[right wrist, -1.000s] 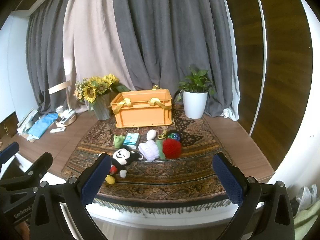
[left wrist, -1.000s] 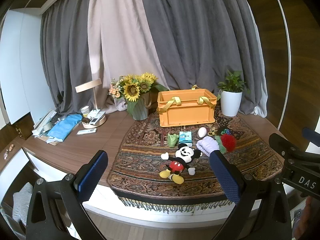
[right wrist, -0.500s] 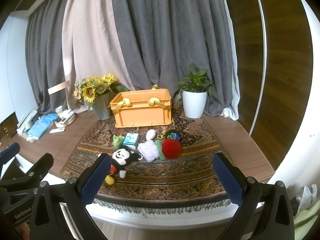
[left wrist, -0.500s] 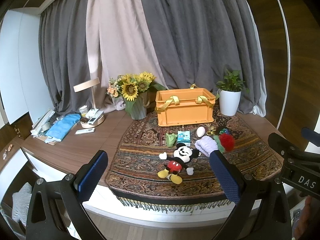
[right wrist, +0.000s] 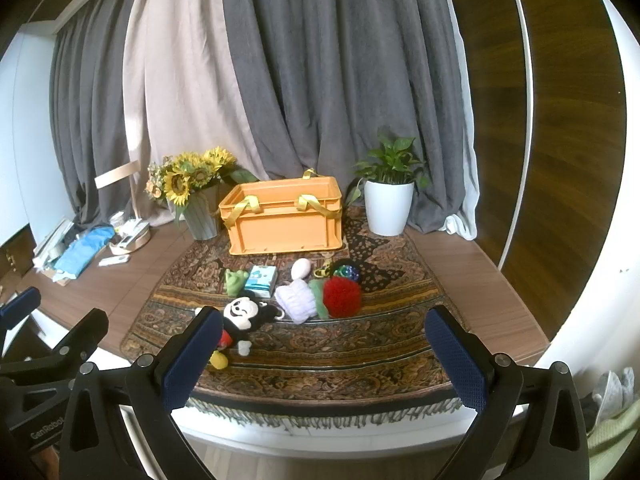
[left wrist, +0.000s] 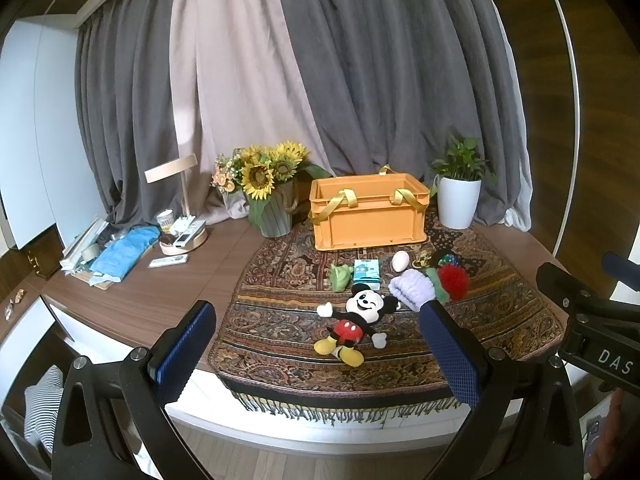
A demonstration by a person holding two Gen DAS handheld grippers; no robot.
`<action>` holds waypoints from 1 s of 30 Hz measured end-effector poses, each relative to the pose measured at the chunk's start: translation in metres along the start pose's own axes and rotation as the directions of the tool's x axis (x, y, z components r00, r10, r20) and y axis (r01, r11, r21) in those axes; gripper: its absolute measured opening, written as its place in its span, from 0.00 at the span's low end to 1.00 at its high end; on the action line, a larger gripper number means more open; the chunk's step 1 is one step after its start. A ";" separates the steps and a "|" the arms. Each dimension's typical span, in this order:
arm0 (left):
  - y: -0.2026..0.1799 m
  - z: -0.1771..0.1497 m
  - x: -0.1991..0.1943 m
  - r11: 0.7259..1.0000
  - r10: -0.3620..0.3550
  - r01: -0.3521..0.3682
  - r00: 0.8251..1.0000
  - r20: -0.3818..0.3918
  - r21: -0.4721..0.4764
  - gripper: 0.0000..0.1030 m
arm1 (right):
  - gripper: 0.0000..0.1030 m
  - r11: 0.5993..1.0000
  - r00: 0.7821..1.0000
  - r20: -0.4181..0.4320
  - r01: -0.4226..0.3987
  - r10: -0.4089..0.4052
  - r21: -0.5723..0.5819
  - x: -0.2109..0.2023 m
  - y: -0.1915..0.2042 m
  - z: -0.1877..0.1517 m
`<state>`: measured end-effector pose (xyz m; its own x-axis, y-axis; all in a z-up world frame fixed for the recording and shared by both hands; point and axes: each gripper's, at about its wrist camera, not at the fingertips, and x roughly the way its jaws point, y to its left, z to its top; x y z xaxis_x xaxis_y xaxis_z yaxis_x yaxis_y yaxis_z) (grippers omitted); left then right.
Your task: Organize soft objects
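An orange crate (left wrist: 368, 212) (right wrist: 284, 216) with yellow straps stands at the back of a patterned rug (left wrist: 280, 320) (right wrist: 360, 352). In front of it lie a Mickey Mouse plush (left wrist: 356, 320) (right wrist: 240, 316), a lilac knitted piece (left wrist: 410, 290) (right wrist: 296, 300), a red pompom (left wrist: 452, 278) (right wrist: 342, 298), a green soft toy (left wrist: 339, 276) (right wrist: 233, 280), a blue tissue pack (left wrist: 366, 272) (right wrist: 262, 278) and a white egg shape (left wrist: 400, 260) (right wrist: 300, 269). My left gripper (left wrist: 316, 354) and right gripper (right wrist: 324, 360) are both open and empty, held before the table's front edge.
A vase of sunflowers (left wrist: 266, 196) (right wrist: 192, 196) stands left of the crate and a white potted plant (left wrist: 458, 196) (right wrist: 390, 200) right of it. A lamp, remotes and a blue cloth (left wrist: 124, 250) lie on the wooden table's left. Curtains hang behind.
Both views have shifted only slightly; the objects sit a touch higher in the left wrist view. Both grippers stay open and nothing on the table has moved.
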<state>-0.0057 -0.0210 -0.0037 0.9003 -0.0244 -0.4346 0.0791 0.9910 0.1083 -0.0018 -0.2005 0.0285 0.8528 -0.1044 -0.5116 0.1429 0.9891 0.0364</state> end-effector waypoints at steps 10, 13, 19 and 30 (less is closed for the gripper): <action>-0.011 -0.008 0.006 1.000 -0.001 0.001 1.000 -0.018 0.004 1.00 | 0.99 1.000 1.000 -0.017 -0.014 0.014 0.004 0.012 0.000 -0.006; -0.012 -0.011 0.010 1.000 -0.001 0.001 0.999 -0.036 0.003 1.00 | 0.99 1.000 0.999 -0.029 -0.025 0.025 0.005 0.020 0.000 -0.008; -0.005 -0.007 0.030 1.000 -0.003 0.004 0.996 -0.088 0.011 1.00 | 0.99 0.999 0.996 -0.072 -0.047 0.048 0.010 0.046 0.006 -0.008; 0.003 0.006 0.107 0.998 -0.051 0.056 0.985 -0.165 0.029 1.00 | 0.99 1.000 0.988 -0.149 -0.030 0.030 0.001 0.122 0.017 0.002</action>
<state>0.0934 -0.0212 -0.0445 0.8122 -0.0525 -0.5810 0.1418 0.9838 0.1093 0.1056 -0.1967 -0.0314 0.7727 -0.0583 -0.6322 0.1178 0.9916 0.0526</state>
